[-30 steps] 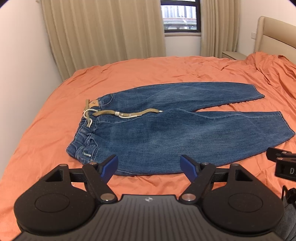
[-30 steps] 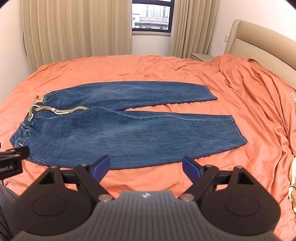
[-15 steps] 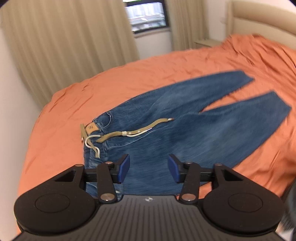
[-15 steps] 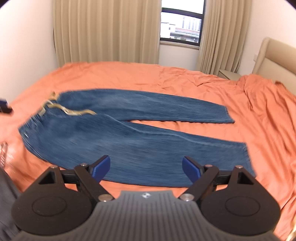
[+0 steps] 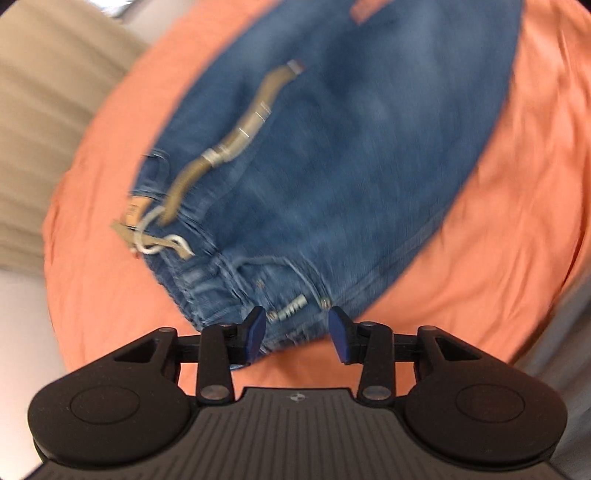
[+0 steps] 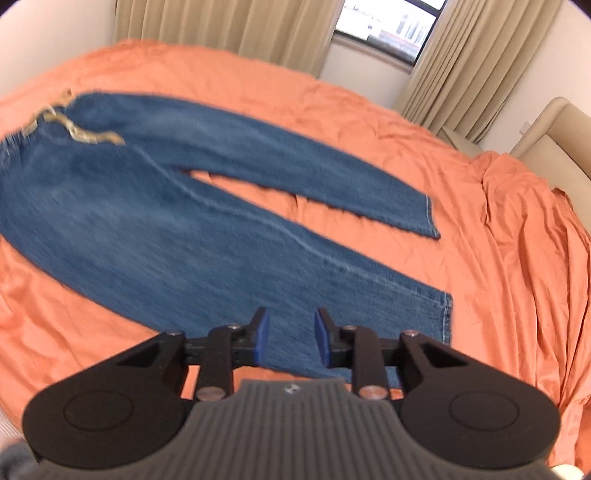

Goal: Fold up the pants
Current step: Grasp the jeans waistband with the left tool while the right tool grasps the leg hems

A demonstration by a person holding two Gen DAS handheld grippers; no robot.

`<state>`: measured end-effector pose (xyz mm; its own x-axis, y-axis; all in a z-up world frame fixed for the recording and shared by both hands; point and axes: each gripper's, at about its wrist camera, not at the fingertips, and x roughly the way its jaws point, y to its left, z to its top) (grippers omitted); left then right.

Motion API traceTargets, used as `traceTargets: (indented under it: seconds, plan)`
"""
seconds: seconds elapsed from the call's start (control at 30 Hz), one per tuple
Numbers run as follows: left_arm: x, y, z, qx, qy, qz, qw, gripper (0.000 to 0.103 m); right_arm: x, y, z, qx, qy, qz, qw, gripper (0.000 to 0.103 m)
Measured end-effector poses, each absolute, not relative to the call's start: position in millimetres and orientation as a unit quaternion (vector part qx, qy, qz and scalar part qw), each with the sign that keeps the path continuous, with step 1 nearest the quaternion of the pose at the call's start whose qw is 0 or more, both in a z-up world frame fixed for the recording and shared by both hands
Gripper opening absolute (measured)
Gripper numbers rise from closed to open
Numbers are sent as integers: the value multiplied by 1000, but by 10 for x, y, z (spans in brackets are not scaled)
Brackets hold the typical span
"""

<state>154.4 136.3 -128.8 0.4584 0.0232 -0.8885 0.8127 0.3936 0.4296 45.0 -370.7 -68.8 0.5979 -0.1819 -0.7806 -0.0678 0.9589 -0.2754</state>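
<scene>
Blue jeans (image 6: 155, 229) lie flat on the orange bed, waistband to the left, both legs stretched to the right. A tan drawstring (image 5: 236, 147) lies across the front near the waistband (image 5: 229, 273). My left gripper (image 5: 297, 334) is open and hovers just over the near corner of the waistband, the denim showing between its blue pads. My right gripper (image 6: 290, 341) is open, jaws partly closed, over the near leg, a little left of its hem (image 6: 445, 317). Both views are blurred by motion.
The orange sheet (image 6: 498, 258) is rumpled towards the right, by the beige headboard (image 6: 554, 147). Curtains (image 6: 221, 29) and a window (image 6: 388, 18) stand behind the bed. A paper tag (image 5: 136, 210) hangs at the waistband's far end.
Both grippers have dropped towards the jeans. The left moved to the near waistband corner. The right moved to the near leg by the hem and narrowed its jaws.
</scene>
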Motion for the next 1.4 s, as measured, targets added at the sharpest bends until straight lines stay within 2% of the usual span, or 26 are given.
traceTargets:
  seconds: [0.03, 0.17, 0.23, 0.33, 0.4, 0.43, 0.5, 0.7, 0.77, 0.87, 1.0, 1.17, 1.27, 1.4]
  plan:
    - [1553, 1362, -1410, 489, 442, -280, 698, 51, 478, -3731, -732, -146, 452, -32, 880, 25]
    - [1573, 1370, -1831, 544, 437, -280, 659, 54, 589, -3883, -857, -148, 466, -36, 872, 38]
    - [1571, 1362, -1962, 560, 431, -286, 647, 58, 632, -3962, -909, -146, 475, -43, 867, 41]
    - [1606, 1321, -2074, 581, 431, -288, 627, 59, 702, -4043, -992, -152, 490, -53, 857, 43]
    - [1646, 1287, -2079, 584, 437, -282, 623, 50, 731, -4091, -1077, -164, 497, -55, 850, 44]
    - [1673, 1254, -2063, 582, 437, -273, 629, 36, 737, -4110, -1121, -170, 500, -55, 847, 44]
    - [1742, 1275, -1964, 557, 443, -268, 649, 26, 728, -4130, -1199, -188, 501, -51, 843, 44]
    - [1699, 1397, -1599, 500, 405, -231, 730, 17, 573, -4182, -1343, -225, 486, -42, 843, 43]
    - [1742, 1425, -1411, 455, 401, -213, 766, 10, 520, -4165, -1370, -239, 479, -40, 844, 43]
    - [1860, 1436, -1112, 380, 394, -184, 816, 7, 437, -4124, -1407, -265, 468, -33, 842, 43]
    - [1941, 1379, -884, 320, 397, -152, 847, 7, 316, -4063, -1515, -313, 468, -6, 827, 36]
    - [2032, 1322, -714, 266, 407, -111, 867, 7, 175, -4024, -1754, -373, 471, 15, 799, 33]
    - [2088, 1315, -709, 250, 414, -97, 870, 7, 181, -4017, -1913, -403, 471, 22, 785, 27]
    - [2100, 1300, -694, 231, 415, -82, 876, 7, 268, -4008, -2103, -426, 469, 30, 773, 26]
